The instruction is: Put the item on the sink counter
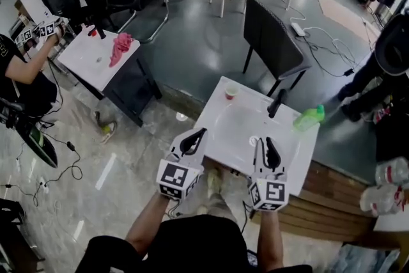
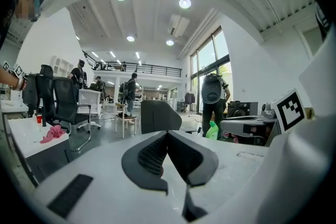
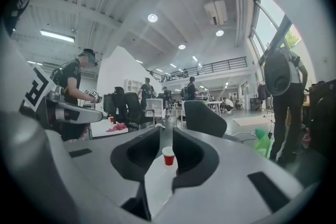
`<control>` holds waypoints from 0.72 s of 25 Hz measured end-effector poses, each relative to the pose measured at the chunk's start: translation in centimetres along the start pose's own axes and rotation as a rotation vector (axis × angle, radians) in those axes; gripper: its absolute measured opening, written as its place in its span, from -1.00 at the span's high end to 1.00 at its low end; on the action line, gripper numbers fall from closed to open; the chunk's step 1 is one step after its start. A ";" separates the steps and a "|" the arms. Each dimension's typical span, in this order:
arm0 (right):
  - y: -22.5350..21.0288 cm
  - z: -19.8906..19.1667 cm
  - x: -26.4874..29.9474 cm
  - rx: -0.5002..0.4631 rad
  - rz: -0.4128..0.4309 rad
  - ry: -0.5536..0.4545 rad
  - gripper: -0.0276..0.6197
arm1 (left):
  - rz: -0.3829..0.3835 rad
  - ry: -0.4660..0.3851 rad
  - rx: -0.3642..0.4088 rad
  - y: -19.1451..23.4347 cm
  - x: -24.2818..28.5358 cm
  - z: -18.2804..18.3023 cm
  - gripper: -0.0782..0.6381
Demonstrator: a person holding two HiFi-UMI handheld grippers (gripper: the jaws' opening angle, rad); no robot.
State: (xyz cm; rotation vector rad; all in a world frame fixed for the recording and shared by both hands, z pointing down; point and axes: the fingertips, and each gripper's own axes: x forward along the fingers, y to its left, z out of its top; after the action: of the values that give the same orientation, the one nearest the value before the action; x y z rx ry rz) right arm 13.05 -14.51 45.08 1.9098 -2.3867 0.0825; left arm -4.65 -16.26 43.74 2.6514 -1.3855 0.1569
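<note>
The white sink counter (image 1: pixel 220 137) stands just in front of me, with a black faucet (image 1: pixel 276 102) at its back. A small red cup (image 1: pixel 231 92) sits on its far left corner, and a green bottle (image 1: pixel 309 117) lies at its right edge. My left gripper (image 1: pixel 199 134) hovers over the counter's near left edge, its jaws touching at the tips and holding nothing (image 2: pixel 167 135). My right gripper (image 1: pixel 269 144) is over the near middle, with a narrow empty gap between its jaws (image 3: pixel 166 135). Through that gap the red cup (image 3: pixel 168 156) shows farther off.
A black chair (image 1: pixel 271 41) stands behind the counter. To the left is a white table (image 1: pixel 89 61) with a pink cloth (image 1: pixel 120 48), where another person works. A wooden platform (image 1: pixel 332 198) and clear bottles (image 1: pixel 386 185) lie to the right. Cables run across the floor.
</note>
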 end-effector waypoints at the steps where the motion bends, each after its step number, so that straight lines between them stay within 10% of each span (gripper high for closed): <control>1: 0.0 -0.1 -0.6 0.004 -0.004 -0.002 0.69 | -0.003 0.000 0.002 -0.5 -0.3 -0.1 0.78; 18: -0.3 -1.8 -6.9 0.038 -0.069 0.021 0.91 | -0.056 0.021 0.017 -4.3 -3.6 -1.2 0.78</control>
State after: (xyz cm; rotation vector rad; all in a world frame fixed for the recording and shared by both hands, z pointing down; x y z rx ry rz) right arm 14.92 -7.72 46.18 1.9947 -2.3199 0.1438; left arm -3.18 -10.74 43.96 2.6915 -1.3072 0.1908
